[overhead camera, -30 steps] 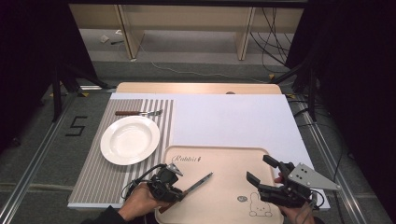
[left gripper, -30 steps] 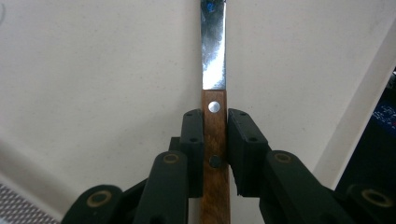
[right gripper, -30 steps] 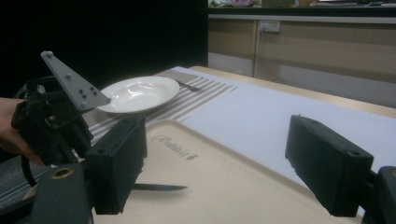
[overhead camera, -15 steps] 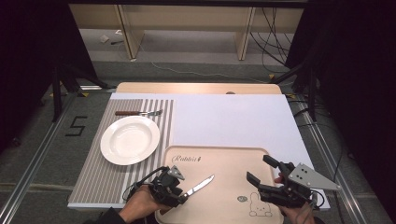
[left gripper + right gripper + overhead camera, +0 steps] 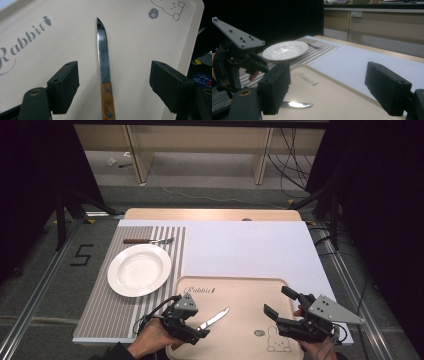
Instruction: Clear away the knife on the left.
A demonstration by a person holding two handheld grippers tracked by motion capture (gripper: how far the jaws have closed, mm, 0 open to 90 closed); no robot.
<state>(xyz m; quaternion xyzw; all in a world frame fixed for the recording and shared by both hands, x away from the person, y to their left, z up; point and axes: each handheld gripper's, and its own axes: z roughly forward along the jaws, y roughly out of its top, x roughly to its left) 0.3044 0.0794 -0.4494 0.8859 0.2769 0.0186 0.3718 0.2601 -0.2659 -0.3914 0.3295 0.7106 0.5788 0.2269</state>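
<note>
A knife point(image 5: 214, 318) with a wooden handle and steel blade lies flat on the beige rabbit tray point(image 5: 250, 290), blade pointing to the upper right. My left gripper point(image 5: 197, 324) sits at the tray's near left corner, held by a hand. Its jaws have just been opening. In the left gripper view the knife point(image 5: 105, 57) lies between the spread pads of my left gripper point(image 5: 112, 72), touching neither. My right gripper point(image 5: 279, 301) hovers over the tray's near right part, open, with nothing between its jaws. In the right gripper view, my right gripper point(image 5: 327, 82) faces the blade point(image 5: 295, 104) and the left gripper point(image 5: 239, 60).
A white plate point(image 5: 139, 270) rests on a grey striped placemat point(image 5: 105, 310) left of the tray. A fork point(image 5: 150, 241) with a brown handle lies beyond the plate. A white mat point(image 5: 250, 250) covers the table behind the tray. The table's near edge runs just below the tray.
The left gripper's jaws have spread apart and let go of the knife's handle; the knife now lies loose on the tray. The right gripper has not moved.
</note>
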